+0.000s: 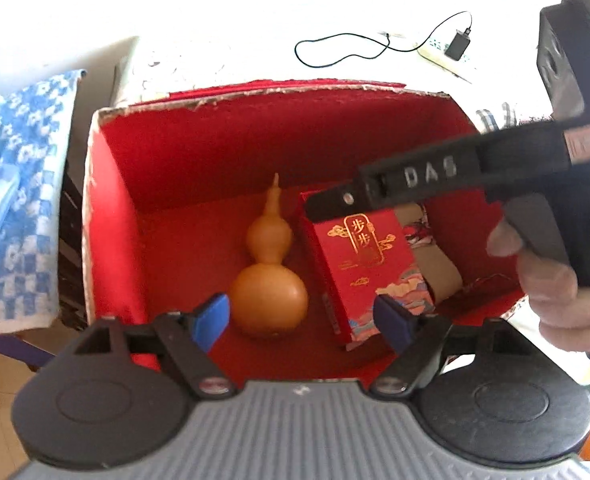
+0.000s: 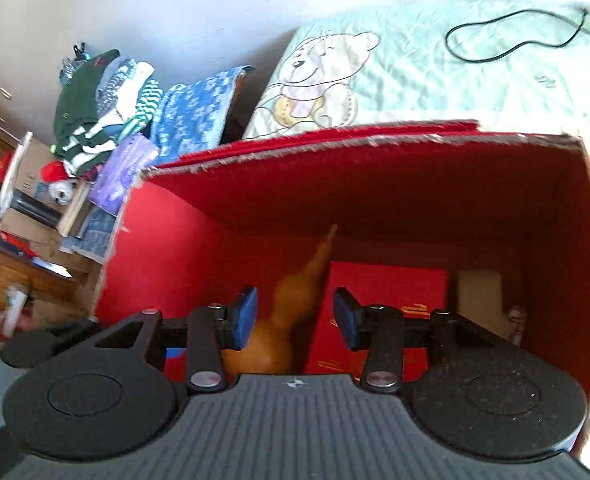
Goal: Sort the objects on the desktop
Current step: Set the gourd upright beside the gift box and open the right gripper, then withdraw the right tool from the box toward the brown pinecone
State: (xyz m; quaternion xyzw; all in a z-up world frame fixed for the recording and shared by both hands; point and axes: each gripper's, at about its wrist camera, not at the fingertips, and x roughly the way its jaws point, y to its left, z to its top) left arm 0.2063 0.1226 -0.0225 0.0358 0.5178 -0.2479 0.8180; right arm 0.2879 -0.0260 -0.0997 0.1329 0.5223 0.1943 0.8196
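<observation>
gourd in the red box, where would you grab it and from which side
Probably at the narrow waist of the gourd, between its two bulbs, coming straight down from above. It lies flat on the floor of the red box, stem toward the far wall, with the red packet close beside it, so the tongs should straddle the waist crosswise.

right gripper [image 1: 327, 204]: raised "DAS" | red packet [image 1: 369, 272]: gold "步步"
</observation>
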